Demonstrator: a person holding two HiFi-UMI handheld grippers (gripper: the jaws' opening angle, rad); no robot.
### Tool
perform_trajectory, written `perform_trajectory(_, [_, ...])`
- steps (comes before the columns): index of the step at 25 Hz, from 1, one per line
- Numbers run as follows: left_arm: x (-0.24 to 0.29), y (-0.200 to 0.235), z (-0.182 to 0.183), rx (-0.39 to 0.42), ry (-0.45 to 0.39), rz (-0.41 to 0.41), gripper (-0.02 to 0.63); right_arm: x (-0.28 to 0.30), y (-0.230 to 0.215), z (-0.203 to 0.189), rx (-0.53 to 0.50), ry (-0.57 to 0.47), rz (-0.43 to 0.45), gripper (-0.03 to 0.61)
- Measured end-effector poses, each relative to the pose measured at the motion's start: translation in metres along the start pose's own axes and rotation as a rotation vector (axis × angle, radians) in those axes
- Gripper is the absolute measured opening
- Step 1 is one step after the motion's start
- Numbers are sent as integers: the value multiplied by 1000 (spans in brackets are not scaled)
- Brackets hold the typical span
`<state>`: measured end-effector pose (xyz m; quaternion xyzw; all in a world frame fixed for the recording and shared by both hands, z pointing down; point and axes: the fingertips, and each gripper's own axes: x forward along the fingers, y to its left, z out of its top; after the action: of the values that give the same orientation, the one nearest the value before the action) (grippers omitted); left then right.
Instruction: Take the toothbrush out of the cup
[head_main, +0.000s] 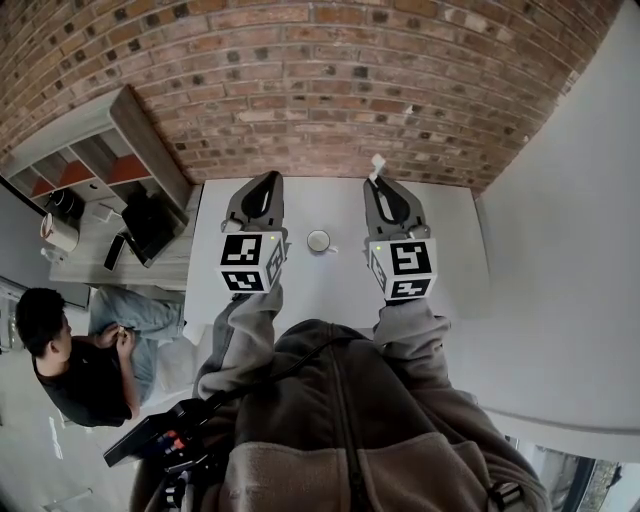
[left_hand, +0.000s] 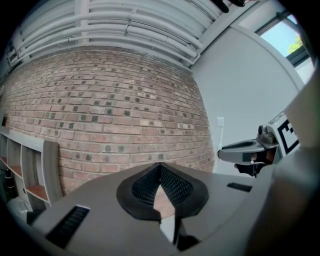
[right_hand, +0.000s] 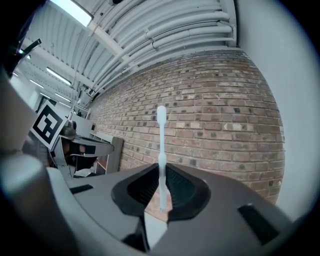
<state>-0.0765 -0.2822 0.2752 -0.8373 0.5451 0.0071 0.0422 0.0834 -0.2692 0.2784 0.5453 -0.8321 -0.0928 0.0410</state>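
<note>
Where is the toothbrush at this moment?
The toothbrush is clamped in the right gripper, poking past its jaws toward the brick wall, right of the cup on the table.

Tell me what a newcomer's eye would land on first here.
The white toothbrush stands up from the shut jaws of the right gripper, set against the red brick wall. Below, on the white table, the small white cup sits between the two grippers with nothing visibly sticking out of it. The left gripper is shut and empty.
</note>
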Motion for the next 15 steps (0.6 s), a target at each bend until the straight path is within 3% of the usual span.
perform_trajectory(15, [-9, -17, -7, 7, 31, -19, 3, -19, 4, 0, -12, 3, 3, 46])
